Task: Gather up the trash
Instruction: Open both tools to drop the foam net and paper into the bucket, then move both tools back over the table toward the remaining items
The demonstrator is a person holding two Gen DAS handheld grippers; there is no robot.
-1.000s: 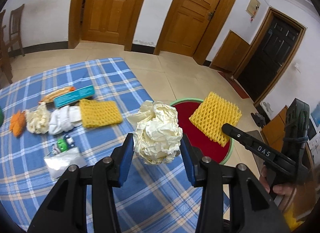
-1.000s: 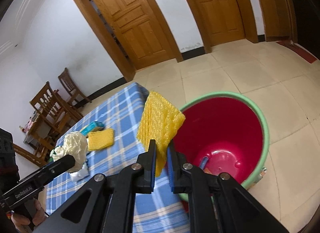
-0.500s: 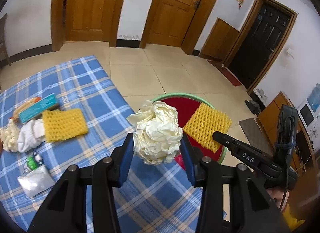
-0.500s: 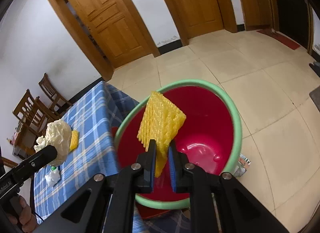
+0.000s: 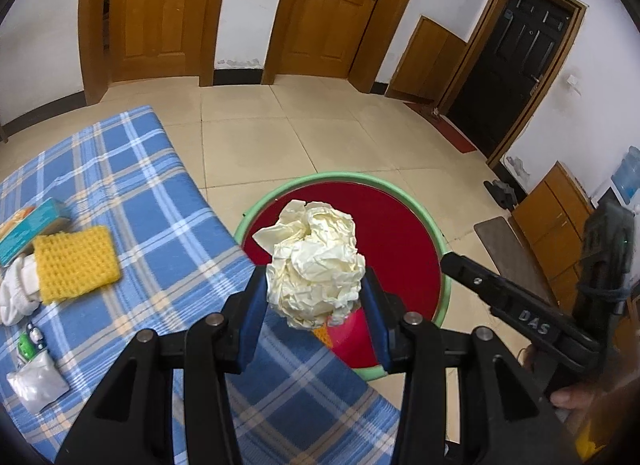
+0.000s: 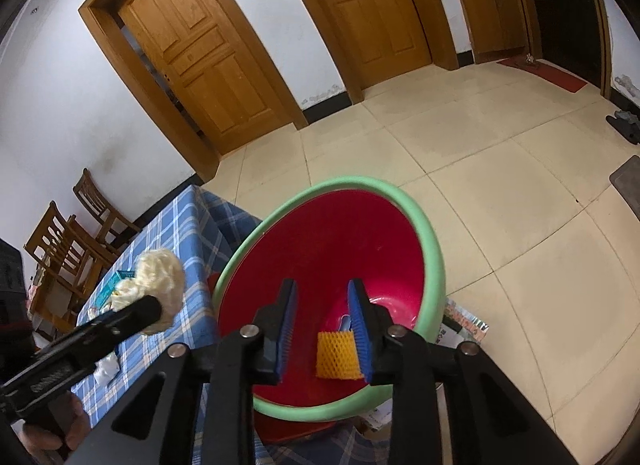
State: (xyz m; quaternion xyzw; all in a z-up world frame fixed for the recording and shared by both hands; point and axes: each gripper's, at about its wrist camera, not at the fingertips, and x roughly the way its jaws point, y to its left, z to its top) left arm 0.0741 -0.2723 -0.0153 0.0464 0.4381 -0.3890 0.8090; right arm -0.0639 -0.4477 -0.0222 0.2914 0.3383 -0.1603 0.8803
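Progress — orange foam-net sleeve [image 6: 335, 354] lies in green-rimmed red bucket [image 6: 434, 261]; right tool [image 6: 322, 329] spread, empty. Left tool [image 5: 314, 305] pinches crumpled cream paper ball [image 5: 316, 263]; yellow net pad [image 5: 74, 263] waits on checked surface [image 5: 132, 185].

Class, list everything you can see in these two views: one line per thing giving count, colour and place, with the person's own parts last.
Bin: one, red with green rim, on floor beside table.
Foam net: one, orange, inside bin.
Paper ball: one, cream, held over table edge by bin.
Tablecloth: one, blue plaid, on table.
Yellow pad: one, on tablecloth.
Teal box: one, behind pad.
White cloth: one, left of pad.
Doors: three wooden, one black, in walls.
Chairs: brown, beyond table.
Left hand-held gripper: black, shut on paper ball.
Right hand-held gripper: black, open over bin.
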